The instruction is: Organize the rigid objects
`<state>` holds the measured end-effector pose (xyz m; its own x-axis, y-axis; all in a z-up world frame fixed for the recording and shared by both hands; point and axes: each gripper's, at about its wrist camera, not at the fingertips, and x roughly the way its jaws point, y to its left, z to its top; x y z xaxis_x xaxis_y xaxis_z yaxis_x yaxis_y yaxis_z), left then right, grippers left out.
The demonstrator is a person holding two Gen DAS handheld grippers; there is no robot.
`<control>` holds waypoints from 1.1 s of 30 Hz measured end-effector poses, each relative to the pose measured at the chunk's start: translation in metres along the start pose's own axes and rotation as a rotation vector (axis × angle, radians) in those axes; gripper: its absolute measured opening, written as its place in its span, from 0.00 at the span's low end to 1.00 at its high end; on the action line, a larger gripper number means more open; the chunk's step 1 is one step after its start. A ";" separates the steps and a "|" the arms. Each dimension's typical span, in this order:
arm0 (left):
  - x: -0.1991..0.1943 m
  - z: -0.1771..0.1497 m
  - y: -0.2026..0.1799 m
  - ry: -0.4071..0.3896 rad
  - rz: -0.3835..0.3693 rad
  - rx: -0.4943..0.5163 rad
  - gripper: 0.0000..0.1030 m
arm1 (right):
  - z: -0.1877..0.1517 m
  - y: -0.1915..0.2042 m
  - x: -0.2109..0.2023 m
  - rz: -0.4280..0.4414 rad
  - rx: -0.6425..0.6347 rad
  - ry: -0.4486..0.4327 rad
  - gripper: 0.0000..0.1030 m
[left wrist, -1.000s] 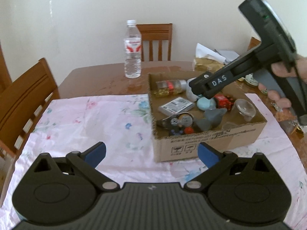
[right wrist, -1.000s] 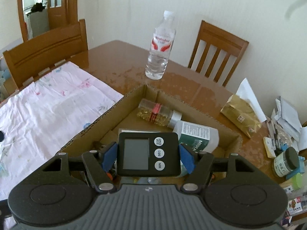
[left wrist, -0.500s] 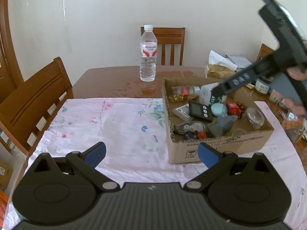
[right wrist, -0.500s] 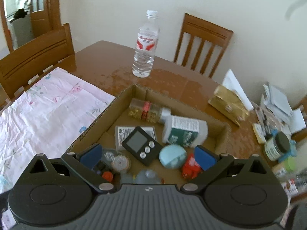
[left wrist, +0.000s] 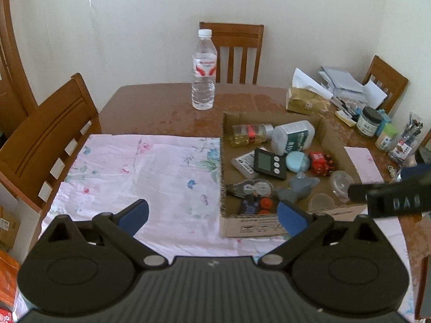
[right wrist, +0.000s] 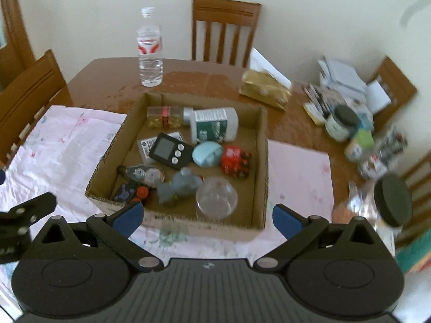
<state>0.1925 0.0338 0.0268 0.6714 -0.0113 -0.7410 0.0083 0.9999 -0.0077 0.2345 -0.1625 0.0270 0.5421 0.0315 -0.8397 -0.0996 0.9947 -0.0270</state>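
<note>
now that the timer lies in the box, both grippers' fingers stand apart, empty.

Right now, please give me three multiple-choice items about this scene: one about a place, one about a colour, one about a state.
1. Where is the black timer?
A. inside the cardboard box
B. on the pink cloth
C. beside the water bottle

2. What colour is the round case next to the timer?
A. yellow
B. light blue
C. black

3. How is the right gripper?
A. shut on the timer
B. shut on a bottle
C. open and empty

Answers: 1 A, the timer lies on the box floor among the other things. 2 B, the case is pale blue, between the timer and the red toy. 3 C, its jaws have just been opening and stand wide with nothing between them.
</note>
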 end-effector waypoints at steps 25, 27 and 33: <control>-0.003 0.018 -0.024 0.023 0.015 0.054 0.99 | -0.012 -0.015 -0.013 -0.018 0.114 -0.010 1.00; -0.003 0.018 -0.024 0.022 0.016 0.054 0.99 | -0.011 -0.015 -0.013 -0.018 0.114 -0.012 1.00; -0.002 0.019 -0.024 0.022 0.019 0.055 0.99 | -0.012 -0.017 -0.013 -0.018 0.121 -0.015 1.00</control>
<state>0.2045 0.0098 0.0411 0.6556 0.0080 -0.7551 0.0373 0.9984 0.0429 0.2190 -0.1806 0.0323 0.5554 0.0137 -0.8315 0.0113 0.9997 0.0239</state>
